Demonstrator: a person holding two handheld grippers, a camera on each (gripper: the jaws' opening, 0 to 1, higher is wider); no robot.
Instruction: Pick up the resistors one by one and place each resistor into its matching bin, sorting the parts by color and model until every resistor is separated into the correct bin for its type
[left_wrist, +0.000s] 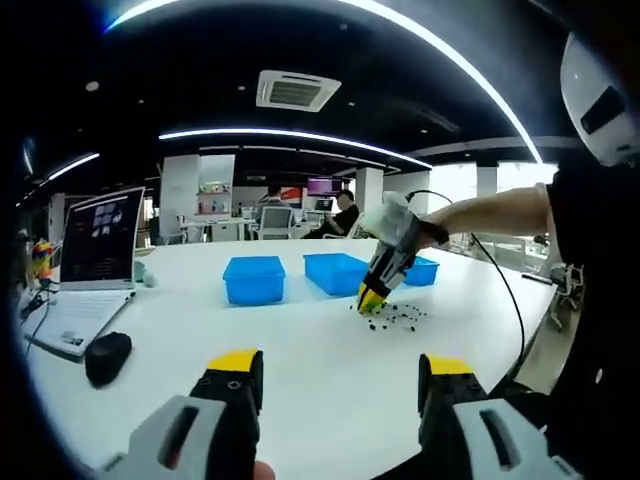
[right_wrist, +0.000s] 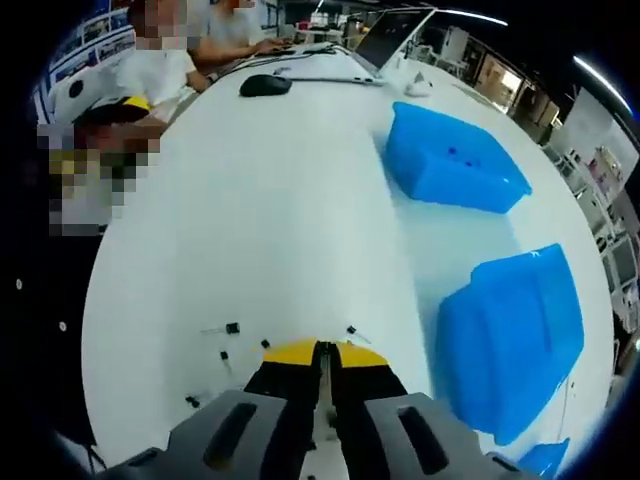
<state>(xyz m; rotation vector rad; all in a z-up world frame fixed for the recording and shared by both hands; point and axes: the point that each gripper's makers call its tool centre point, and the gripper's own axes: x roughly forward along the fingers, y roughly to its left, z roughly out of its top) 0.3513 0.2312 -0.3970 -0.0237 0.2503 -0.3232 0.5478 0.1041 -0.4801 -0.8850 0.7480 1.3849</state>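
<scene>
Yellow-tipped right tongs (right_wrist: 322, 352) pinched shut low-centre, maybe on a resistor; left tongs (left_wrist: 343, 378) open. Next, carry to matching bin (right_wrist: 455, 160).

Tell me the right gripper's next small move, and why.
Probably lift straight up a little. The right gripper is down at the scattered resistors with jaws closed, though whether it pinches one is hidden; a small lift would show that before heading to a blue bin.
</scene>
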